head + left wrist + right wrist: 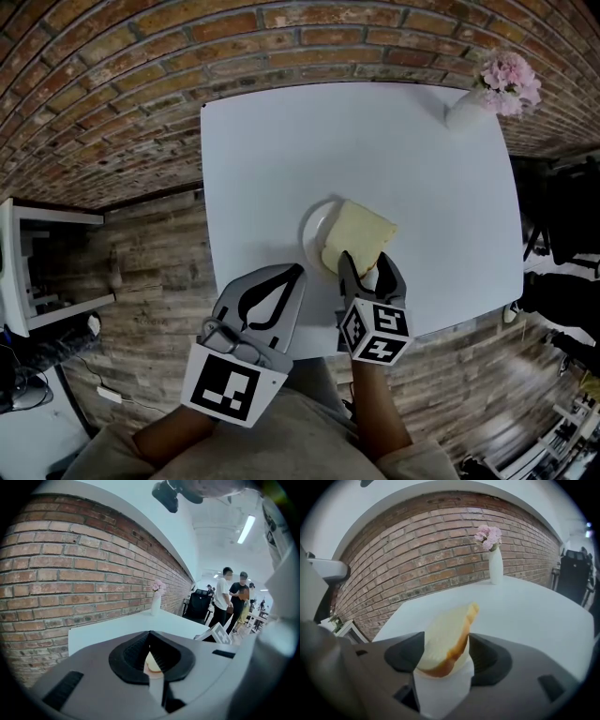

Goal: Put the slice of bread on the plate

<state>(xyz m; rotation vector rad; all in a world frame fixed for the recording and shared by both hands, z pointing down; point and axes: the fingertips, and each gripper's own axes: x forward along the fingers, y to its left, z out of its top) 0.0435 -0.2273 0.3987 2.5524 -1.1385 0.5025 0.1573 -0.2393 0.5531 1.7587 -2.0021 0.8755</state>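
One brick wall (112, 94) is taking up the whole backdrop, and below it a white table (281, 159) is filling the middle of the head view. I'm seeing both tools at the table's near edge. L gripper (296, 274) is hanging over the near-left part, jaws closed tip to tip w/ nothing btwn them. R gripper (365, 261) is pointing down at the white plate (314, 230), jaws standing wide apart. The bread slice (361, 230) is sitting btwn them at its near end, and I'm not seeing the pads squeeze it. The slice is lying on the plate, tilted, w/ its far-right corner hanging past the rim. In the right gripper view it's leaning up from the crust edge. At the far-right corner, well apart, a white vase (466, 108) is holding pink flowers (509, 82).
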